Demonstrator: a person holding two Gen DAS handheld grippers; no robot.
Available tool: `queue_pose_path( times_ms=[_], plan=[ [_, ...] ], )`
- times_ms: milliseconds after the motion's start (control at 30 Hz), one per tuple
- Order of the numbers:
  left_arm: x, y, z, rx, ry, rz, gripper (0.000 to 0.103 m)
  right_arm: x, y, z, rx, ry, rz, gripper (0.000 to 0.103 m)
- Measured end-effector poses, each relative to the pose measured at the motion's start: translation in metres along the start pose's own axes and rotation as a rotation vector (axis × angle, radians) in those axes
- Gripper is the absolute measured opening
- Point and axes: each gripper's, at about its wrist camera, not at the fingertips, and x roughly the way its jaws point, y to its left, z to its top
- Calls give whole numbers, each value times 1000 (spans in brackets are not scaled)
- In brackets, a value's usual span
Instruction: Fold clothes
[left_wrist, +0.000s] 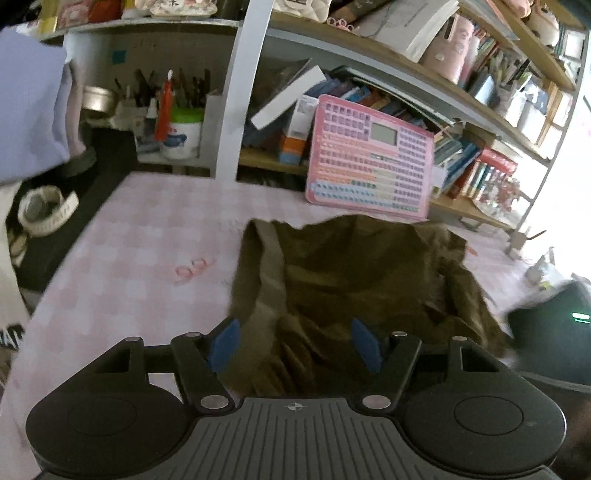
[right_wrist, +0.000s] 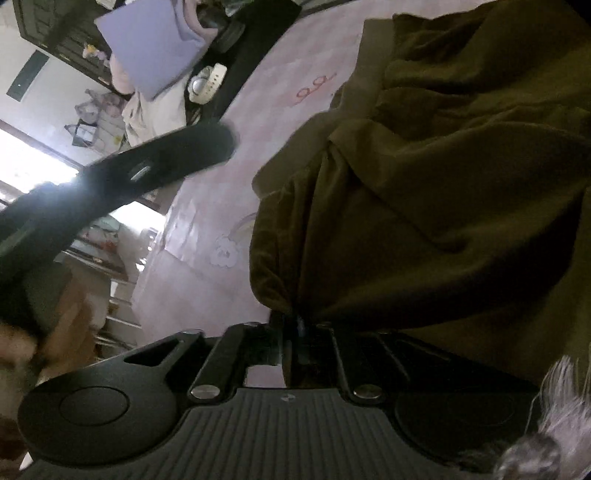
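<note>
An olive-brown garment (left_wrist: 351, 280) lies crumpled on the pink checked tablecloth (left_wrist: 147, 240). My left gripper (left_wrist: 295, 341) hangs just over its near edge, open, with the blue pads (left_wrist: 226, 343) wide apart and a strap-like band of the cloth between them, unpressed. In the right wrist view the same garment (right_wrist: 461, 184) fills the right side and gathers into a tight bunch at my right gripper (right_wrist: 291, 328). Its fingers stand close together, pinching that bunch. One black finger of the left gripper (right_wrist: 166, 158) reaches in from the left.
A pink keypad board (left_wrist: 369, 158) leans against the shelf just behind the garment. Shelves of books and a pen pot (left_wrist: 183, 133) line the back. A white watch (left_wrist: 44, 210) lies on a black mat off the table's left edge. A blurred black shape with a green light (left_wrist: 550, 325) sits at the garment's right.
</note>
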Motion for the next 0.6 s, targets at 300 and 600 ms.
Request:
queue_pose_path(
  times_ms=[300,600],
  plan=[
    [96,13,42,-26,70,2,39,-118,-57,-43,264,-361,-228,45],
    [130,5,50,26,104,-44,1,-178,-102,-110,470,-502,-696,45]
  ],
)
